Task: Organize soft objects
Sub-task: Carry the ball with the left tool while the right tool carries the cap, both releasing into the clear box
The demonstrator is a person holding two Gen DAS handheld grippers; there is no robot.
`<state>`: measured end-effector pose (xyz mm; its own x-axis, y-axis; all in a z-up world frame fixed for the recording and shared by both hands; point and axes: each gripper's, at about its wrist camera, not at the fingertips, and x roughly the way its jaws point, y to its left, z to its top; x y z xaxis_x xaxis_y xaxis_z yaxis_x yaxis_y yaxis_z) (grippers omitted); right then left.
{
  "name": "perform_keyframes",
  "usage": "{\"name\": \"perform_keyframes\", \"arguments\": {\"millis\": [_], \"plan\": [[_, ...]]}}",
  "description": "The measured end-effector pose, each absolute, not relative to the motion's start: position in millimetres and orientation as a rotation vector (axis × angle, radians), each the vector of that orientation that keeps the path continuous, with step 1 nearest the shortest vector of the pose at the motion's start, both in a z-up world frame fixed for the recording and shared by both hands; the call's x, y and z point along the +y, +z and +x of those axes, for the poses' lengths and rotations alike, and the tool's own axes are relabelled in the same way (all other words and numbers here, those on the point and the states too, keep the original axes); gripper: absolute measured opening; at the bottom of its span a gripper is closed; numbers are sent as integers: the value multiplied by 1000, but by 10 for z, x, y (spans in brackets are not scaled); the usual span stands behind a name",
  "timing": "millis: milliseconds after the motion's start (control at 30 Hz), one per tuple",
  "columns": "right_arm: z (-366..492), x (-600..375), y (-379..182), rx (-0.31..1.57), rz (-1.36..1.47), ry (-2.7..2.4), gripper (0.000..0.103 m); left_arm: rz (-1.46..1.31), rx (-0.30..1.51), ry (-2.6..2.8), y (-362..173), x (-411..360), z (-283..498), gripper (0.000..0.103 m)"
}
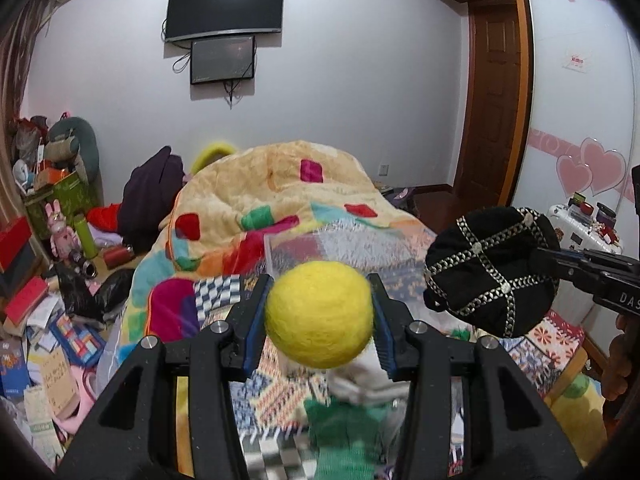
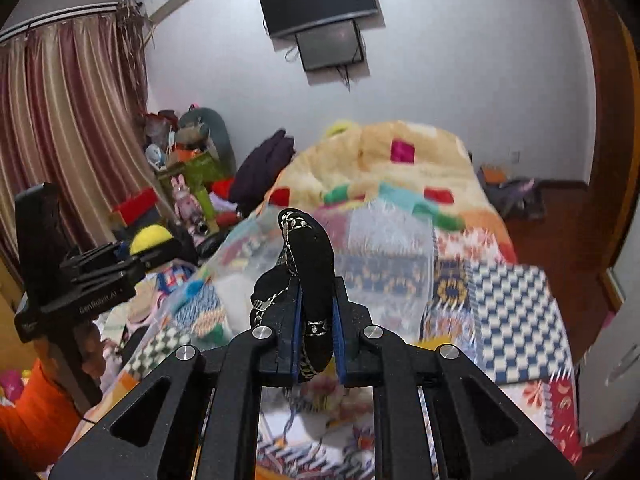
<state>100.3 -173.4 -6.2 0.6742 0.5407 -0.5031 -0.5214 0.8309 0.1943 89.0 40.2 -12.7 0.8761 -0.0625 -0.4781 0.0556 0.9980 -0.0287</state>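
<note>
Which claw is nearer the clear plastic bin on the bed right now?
Hard to call; left, at a guess. The left claw, shut on the yellow felt ball, sits before the clear bin. The right claw, clamping the black cap, sits off to its right.

1. The left gripper (image 1: 320,320) is matte black plastic, with two angular arms that carry triangular cut-outs at the lower left and lower right of its own view.
2. Round silver screw heads sit at the arm joints, two on each side.
3. Its fingers (image 1: 256,320) are lined with ribbed blue pads.
4. The right gripper (image 2: 316,328) has the same black frame, silver screws and blue pads.
5. At the right edge of the left view, white letters "DAS" mark its body.
6. At the left of the right view, the other unit reads "GenRobot.AI".
</note>
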Motion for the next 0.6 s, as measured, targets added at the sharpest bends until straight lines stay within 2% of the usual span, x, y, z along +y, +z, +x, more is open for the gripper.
{"name": "perform_keyframes", "arguments": {"millis": [233, 600], "plan": [[1328, -1706, 5, 547, 34, 541, 12, -7, 535, -76, -142, 397, 1325, 45], [1725, -1526, -160, 600, -18, 518, 12, 23, 738, -100, -565, 360, 2019, 45]]}}
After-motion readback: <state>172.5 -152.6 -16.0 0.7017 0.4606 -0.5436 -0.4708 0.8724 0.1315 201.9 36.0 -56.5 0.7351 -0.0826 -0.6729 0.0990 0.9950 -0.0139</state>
